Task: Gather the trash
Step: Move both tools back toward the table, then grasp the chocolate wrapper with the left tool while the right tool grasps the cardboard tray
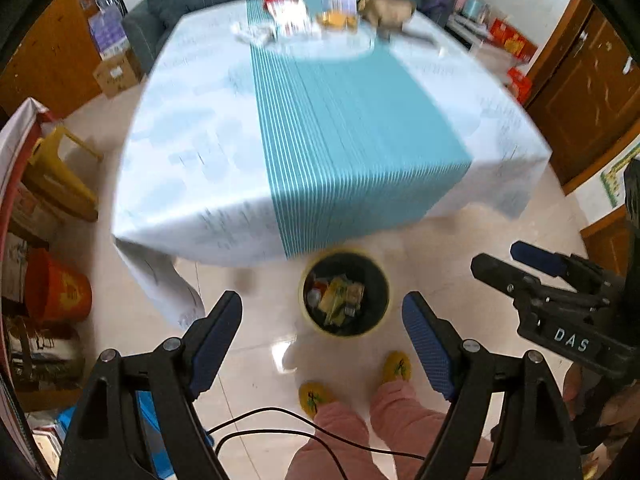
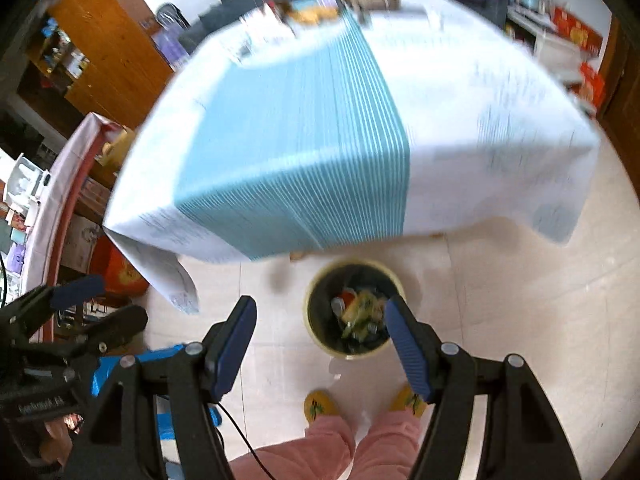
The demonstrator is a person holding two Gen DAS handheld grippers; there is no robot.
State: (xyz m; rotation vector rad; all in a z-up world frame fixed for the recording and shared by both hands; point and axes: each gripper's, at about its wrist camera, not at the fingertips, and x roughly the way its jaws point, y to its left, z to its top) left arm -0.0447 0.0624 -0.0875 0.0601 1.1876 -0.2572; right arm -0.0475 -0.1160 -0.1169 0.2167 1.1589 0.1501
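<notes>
a: left gripper [image 1: 322, 320] first. status?

b: jaws spread wide, nothing between the blue pads. it hangs above the floor, pointing down toward the trash bin [image 1: 344, 292].

a: and the right gripper [image 2: 320, 334]?

b: same, spread wide and empty. its right pad overlaps the bin's rim in the right wrist view (whether it touches, i cannot tell). from the left wrist view it sits off to the right, apart from the left one.

a: bin location?

b: on the pale tiled floor [image 1: 460, 248], just in front of the table's near edge, below where the teal striped runner [image 1: 352, 120] hangs over. round, yellow rim, dark liner. inside: crumpled wrappers [image 1: 338, 298], yellow and green, something red too.

a: table top?

b: white cloth [image 1: 192, 128], near half bare. clutter at the far end [image 1: 312, 16] is blurred: a red-and-white packet, something yellow, a brown lump. can't name them.

a: anything else?

b: yellow slippers [image 1: 396, 366] and pink trousers behind the bin. black cable [image 1: 280, 420] crossing the floor.
</notes>
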